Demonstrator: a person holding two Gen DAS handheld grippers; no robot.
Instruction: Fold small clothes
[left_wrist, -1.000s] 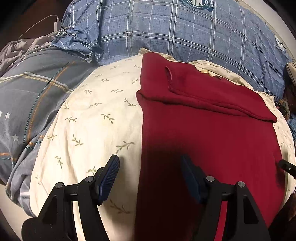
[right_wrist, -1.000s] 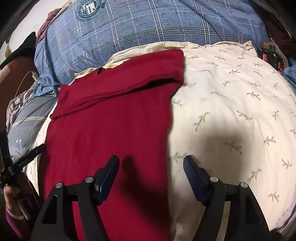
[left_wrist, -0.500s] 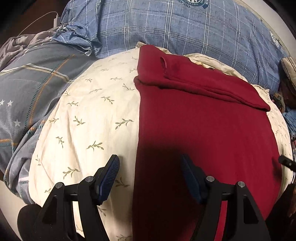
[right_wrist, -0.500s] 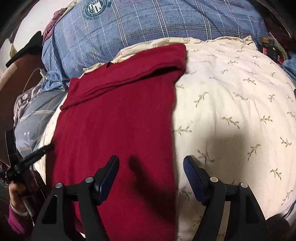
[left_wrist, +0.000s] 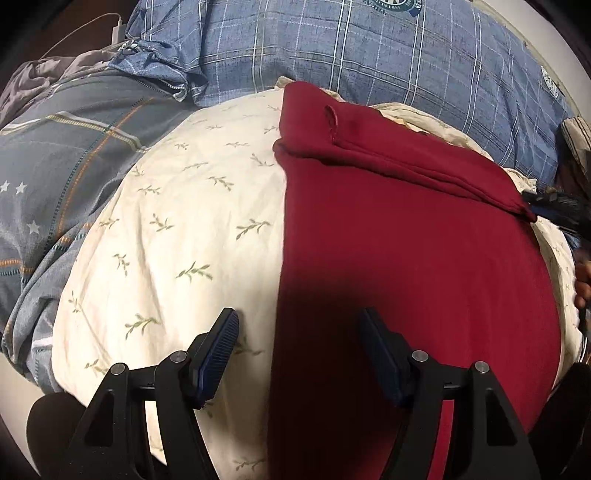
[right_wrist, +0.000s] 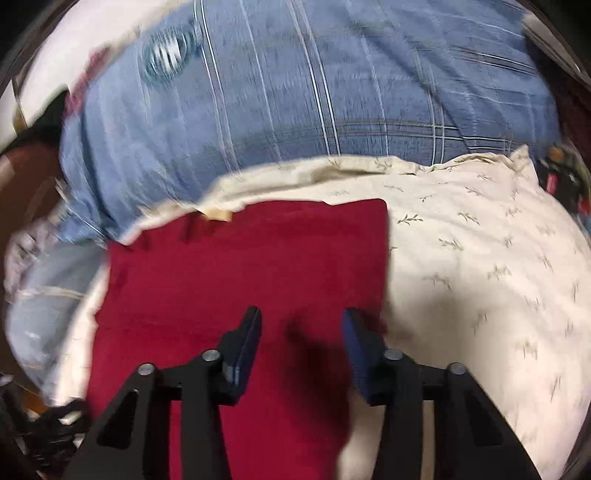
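- A dark red garment (left_wrist: 406, 258) lies spread flat on a cream cushion printed with small green sprigs (left_wrist: 177, 229); the cushion rests on a bed
- The garment's far end is folded back over itself, forming a doubled band across the top; a small loop (left_wrist: 330, 118) shows on that band in the left wrist view
- Behind the cushion sits a blue plaid pillow (left_wrist: 369, 55) with a round badge printed near its top edge
- To the left of the cushion lies grey-blue bedding with stars and orange stripes (left_wrist: 55, 166); a white cable and plug (left_wrist: 118, 31) rest beyond it
- The left claw (left_wrist: 299, 354) hangs above the near left edge of the garment with its jaws well apart; the left pad is over cream fabric and the right pad over red cloth, and neither pad presses on anything
- The right claw (right_wrist: 301, 354) is over the near right part of the garment, and its jaws are closing; red cloth lies beneath the gap, but I cannot tell whether any is pinched between the pads
- The right wrist view is smeared by motion blur, so fine detail there is lost
- In the left wrist view the right claw shows as a dark blurred shape at the right edge, close to the corner of the folded band, with part of a hand (left_wrist: 583, 284) below it
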